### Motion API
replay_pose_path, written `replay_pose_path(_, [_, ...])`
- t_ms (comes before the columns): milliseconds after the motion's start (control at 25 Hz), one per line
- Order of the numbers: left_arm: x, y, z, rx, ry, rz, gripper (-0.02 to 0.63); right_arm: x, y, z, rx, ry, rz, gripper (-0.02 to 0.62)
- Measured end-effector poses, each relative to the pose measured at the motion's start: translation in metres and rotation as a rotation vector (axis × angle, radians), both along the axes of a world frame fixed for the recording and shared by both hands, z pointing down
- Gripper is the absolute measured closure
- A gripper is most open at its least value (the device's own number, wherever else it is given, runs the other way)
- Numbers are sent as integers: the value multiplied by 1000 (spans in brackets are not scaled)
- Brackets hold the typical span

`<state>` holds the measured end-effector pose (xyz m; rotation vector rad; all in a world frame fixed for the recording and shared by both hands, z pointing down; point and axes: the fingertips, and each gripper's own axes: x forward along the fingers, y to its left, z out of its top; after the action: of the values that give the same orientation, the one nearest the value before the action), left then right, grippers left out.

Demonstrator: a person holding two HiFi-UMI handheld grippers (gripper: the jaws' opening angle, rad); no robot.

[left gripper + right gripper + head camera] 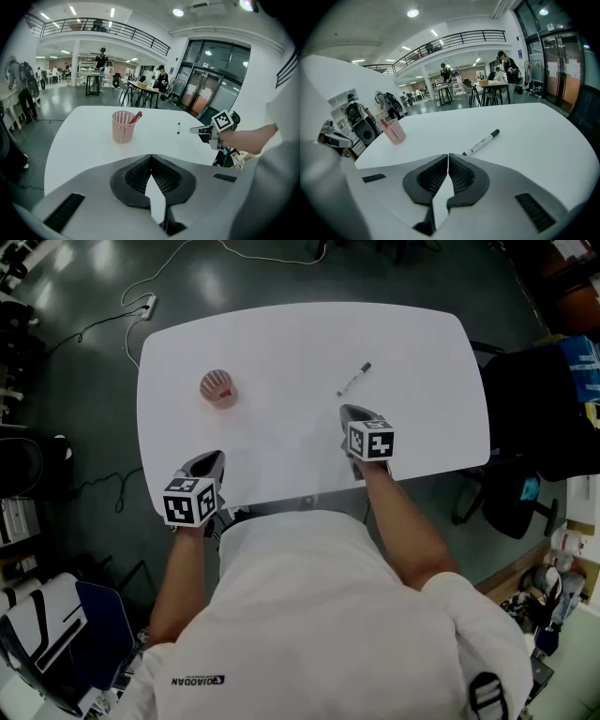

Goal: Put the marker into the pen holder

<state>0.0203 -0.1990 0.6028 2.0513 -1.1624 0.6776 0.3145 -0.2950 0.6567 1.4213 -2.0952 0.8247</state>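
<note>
Holding right gripper (352, 412) just short of marker (354, 379), claw pressed together, pinching nothing — holding left gripper (210, 461) likewise closed, empty, near table (281, 334) edge, pen holder (218, 388) beyond.

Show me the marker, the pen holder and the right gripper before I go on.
marker (482, 142), right gripper view, middle of its white barrel.
pen holder (123, 127), left gripper view, its perforated pink wall.
right gripper (351, 412), head view, midway between its fingertips.
</note>
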Motion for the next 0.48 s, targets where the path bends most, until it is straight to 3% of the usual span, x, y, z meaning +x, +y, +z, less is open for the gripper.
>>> replay_pose_path(120, [-9, 8, 1, -13, -22, -48, 578, 8, -20, 12, -4, 15, 39, 544])
replay_pose_path(200, [-15, 16, 3, -29, -29, -83, 578, 11, -35, 18, -5, 33, 70, 487])
replay_pose_path(480, [-24, 38, 2, -61, -53, -137, 578, 29, -72, 47, -44, 54, 276, 362])
